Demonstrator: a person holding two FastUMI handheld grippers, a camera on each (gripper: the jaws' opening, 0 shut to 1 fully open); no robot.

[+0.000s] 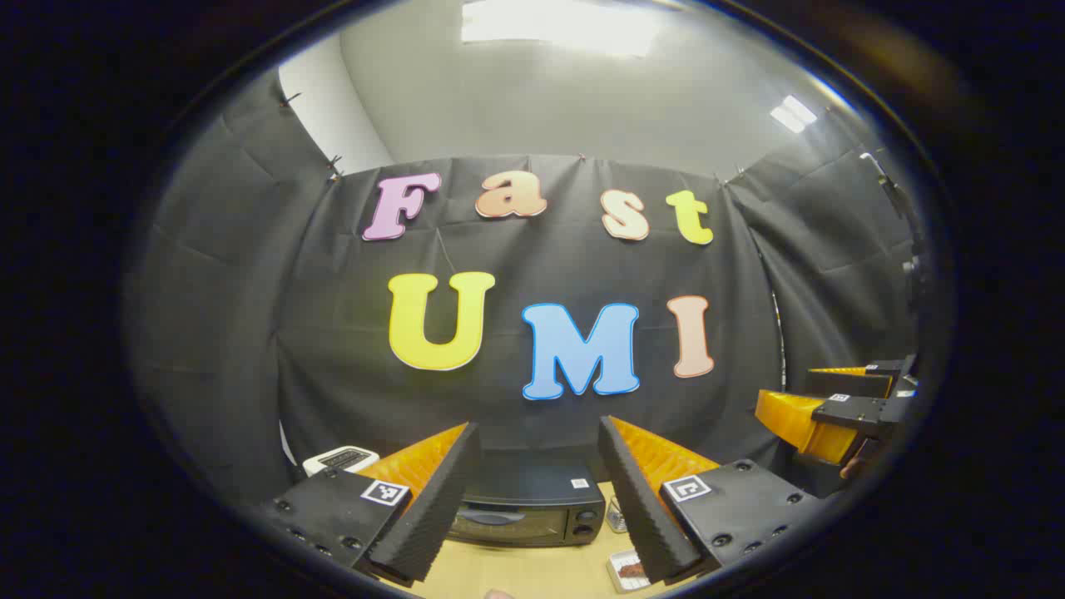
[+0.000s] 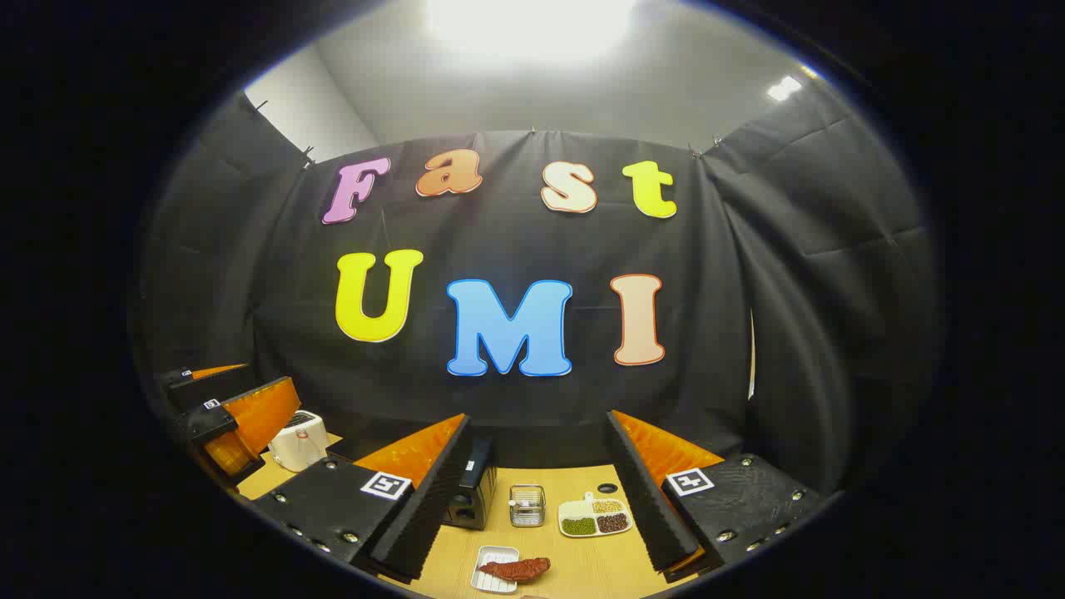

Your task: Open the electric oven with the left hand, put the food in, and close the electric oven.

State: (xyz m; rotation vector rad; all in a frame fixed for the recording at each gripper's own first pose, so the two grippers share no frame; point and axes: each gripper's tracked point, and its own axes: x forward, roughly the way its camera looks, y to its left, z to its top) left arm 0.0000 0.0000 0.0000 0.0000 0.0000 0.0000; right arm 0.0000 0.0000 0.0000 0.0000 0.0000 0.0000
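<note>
Bright overhead — a ceiling panel (image 2: pixel 530 21) at twelve o'clock blows out to white glare in the right gripper view, with a smaller light (image 1: pixel 792 113) at two o'clock. The centre is sharp; the edges bow and dim — fisheye bending from nine round to three.

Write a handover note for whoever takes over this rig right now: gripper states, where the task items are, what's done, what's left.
Left gripper: open, empty, held above the table and facing the electric oven.
Right gripper: open, empty, held above the table.
Oven: black, on the wooden table; its door looks closed.
Food: a reddish-brown piece on a small white tray at the near edge of the table, right of the oven.
Also on the table: a small wire basket, a divided dish of beans, and a white toaster to the far left.
Done: nothing yet.
Left: open the oven with the left gripper, put the food in, close the door.
</note>
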